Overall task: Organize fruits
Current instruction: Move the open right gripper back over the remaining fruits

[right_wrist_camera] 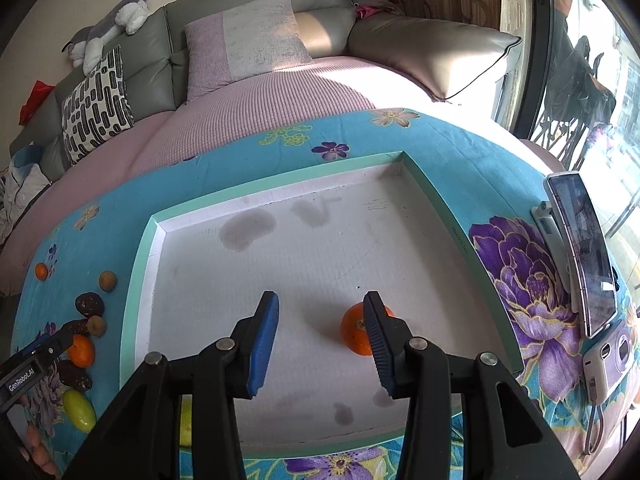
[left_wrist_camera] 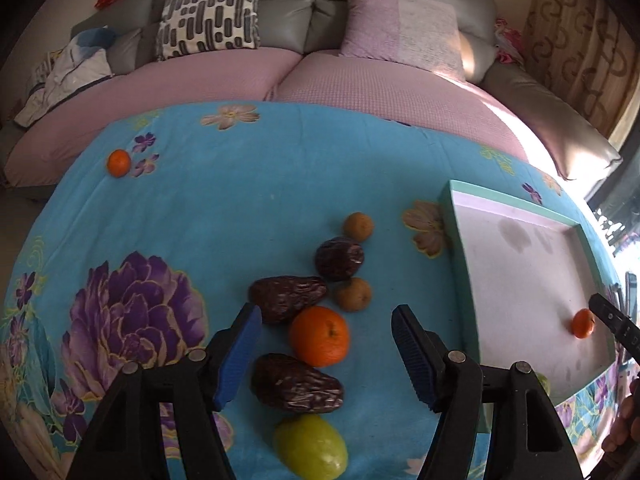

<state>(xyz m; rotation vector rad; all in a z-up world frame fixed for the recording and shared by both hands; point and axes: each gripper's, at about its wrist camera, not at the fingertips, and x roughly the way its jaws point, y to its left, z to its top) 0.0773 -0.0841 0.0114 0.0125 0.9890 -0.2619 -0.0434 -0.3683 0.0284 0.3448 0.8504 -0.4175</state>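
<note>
The left gripper (left_wrist_camera: pixel 326 354) is hanging over the fruit pile on the table's flowered cloth (left_wrist_camera: pixel 224 208), its fingers spread wide and holding nothing. The large orange (left_wrist_camera: pixel 319 336) is lying between them, a little toward the left finger. Dark dates are crowding it: one (left_wrist_camera: pixel 286 298) touching it at about 10 o'clock, another (left_wrist_camera: pixel 296 383) pressing in at 6 o'clock, with a green fruit (left_wrist_camera: pixel 310 446) just beyond that. A small brown fruit (left_wrist_camera: pixel 353 294) is sitting near it at 1 o'clock.

To take the orange cleanly, I would judge the fingers need to come straight down with the fruit centred between them, since the left pad (left_wrist_camera: pixel 236 360) is already hovering near the upper date and could nudge it. Closing gently looks wise, as a round fruit may roll.

Over in the tray (right_wrist_camera: pixel 280 178), the right gripper (right_wrist_camera: pixel 320 344) is standing released too, its fingers apart. A small orange (right_wrist_camera: pixel 354 334) is resting on the tray floor against the inside of the right finger, gripped by nothing.

Room is generous: most of the tray floor is lying bare toward 12 o'clock, bounded by a raised green rim that any carried fruit must clear. A phone on a stand (right_wrist_camera: pixel 580 252) is leaning just past the tray at 3 o'clock, so swinging wide there looks risky. A lone small orange (left_wrist_camera: pixel 118 163) is sitting well apart at 10 o'clock near the table's far edge.
</note>
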